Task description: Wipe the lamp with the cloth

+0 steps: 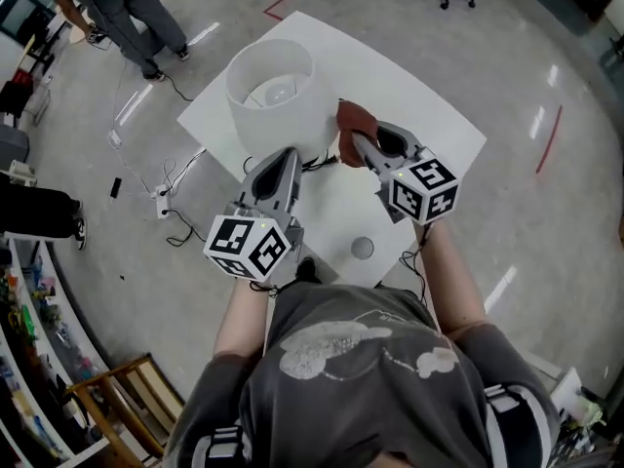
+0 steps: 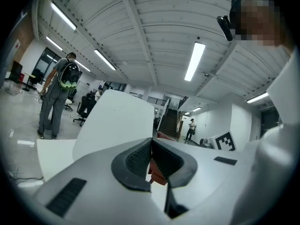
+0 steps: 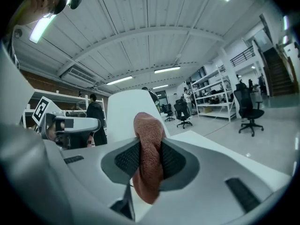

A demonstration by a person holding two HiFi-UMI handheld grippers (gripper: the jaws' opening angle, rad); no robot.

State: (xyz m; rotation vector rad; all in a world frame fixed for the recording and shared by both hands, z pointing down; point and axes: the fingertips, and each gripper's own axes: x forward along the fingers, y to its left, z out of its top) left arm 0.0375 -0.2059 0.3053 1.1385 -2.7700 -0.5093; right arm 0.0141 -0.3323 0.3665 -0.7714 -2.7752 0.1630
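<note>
The lamp (image 1: 273,94) stands at the far left of the white table (image 1: 439,130), its white shade open at the top with a bulb inside. My right gripper (image 1: 357,141) is shut on a reddish-brown cloth (image 1: 355,125), held just right of the shade. In the right gripper view the cloth (image 3: 149,158) hangs between the pads with the shade (image 3: 127,108) behind it. My left gripper (image 1: 289,156) is shut on nothing, its tip at the shade's near side. In the left gripper view the shade (image 2: 115,121) rises ahead of that gripper (image 2: 151,142), and a bit of cloth (image 2: 157,175) shows beyond.
A small grey round object (image 1: 362,248) lies on the table near me. The lamp's black cable (image 1: 322,161) runs across the table between the grippers. Cables and a power strip (image 1: 162,203) lie on the floor to the left. A person (image 1: 122,8) stands at the far left.
</note>
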